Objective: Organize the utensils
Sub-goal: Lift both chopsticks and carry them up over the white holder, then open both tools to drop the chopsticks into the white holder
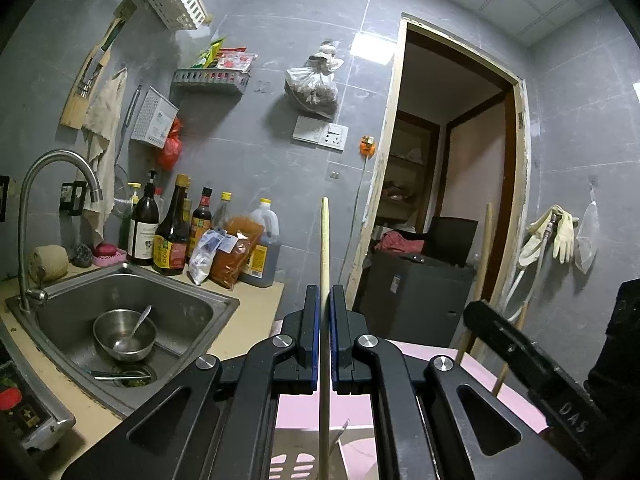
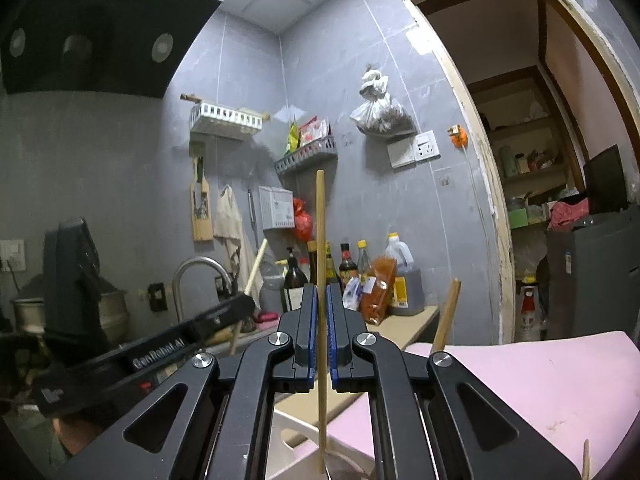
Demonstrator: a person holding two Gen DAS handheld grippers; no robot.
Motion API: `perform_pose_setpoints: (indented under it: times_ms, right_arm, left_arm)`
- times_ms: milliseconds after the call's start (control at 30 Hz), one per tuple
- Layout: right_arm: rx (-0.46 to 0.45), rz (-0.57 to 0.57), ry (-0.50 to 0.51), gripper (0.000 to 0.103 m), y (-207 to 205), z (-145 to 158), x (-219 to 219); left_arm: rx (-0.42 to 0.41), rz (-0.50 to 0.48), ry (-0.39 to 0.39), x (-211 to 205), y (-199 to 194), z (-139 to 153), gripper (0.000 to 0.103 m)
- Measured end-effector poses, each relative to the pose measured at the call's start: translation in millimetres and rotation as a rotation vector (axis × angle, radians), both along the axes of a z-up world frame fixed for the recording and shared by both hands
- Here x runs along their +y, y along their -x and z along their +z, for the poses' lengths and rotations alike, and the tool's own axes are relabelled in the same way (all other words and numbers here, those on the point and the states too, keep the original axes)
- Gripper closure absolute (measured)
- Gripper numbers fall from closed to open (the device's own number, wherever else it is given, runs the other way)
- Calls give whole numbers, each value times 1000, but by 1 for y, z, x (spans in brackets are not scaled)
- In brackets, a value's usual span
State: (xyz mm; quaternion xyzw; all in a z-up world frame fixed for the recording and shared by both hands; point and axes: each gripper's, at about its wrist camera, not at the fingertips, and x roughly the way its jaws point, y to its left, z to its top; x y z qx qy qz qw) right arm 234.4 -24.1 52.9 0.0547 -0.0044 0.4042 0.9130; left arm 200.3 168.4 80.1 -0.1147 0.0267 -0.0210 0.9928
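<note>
Both grippers clamp one upright chopstick each, left gripper [image 1: 325, 336] on a pale chopstick [image 1: 324, 248], right gripper [image 2: 322, 332] on a tan chopstick [image 2: 320, 240]; lower tips straight toward 6 o'clock into what seems a pink slotted holder [image 1: 288, 460], keeping shafts vertical before releasing.

I hold one pale, slender wooden chopstick [image 1: 324, 240] upright in my left gripper [image 1: 325, 300], its lower end over a pink slotted plastic holder [image 1: 298, 460]. A second, darker tan wooden chopstick [image 2: 320, 240] stands upright in my right gripper [image 2: 320, 300], its tip down inside the holder.
</note>
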Motion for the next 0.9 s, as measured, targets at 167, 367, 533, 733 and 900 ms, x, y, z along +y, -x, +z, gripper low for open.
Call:
perform_pose_setpoints:
  times_ms: [167,367,533,733,900]
  right_arm:
    - [5,1,30,100,2,-1,-1]
    - [15,-7,59,97,5,-3,-7]
    - [7,-9,57,88,11,3,-15]
    - [-46,-54,56,74,24,20,-35]
    - [-61,-117,45,55,33,34,-64]
  left_arm:
    - [17,-32,18,3,6,2,100]
    - [48,-71,20,2,12,5,99]
    - [48,-90,34,-3,20,10,81]
    - [30,-89,15,-21,31,25,64]
    - [12,-98,-8,-46,40,35,42]
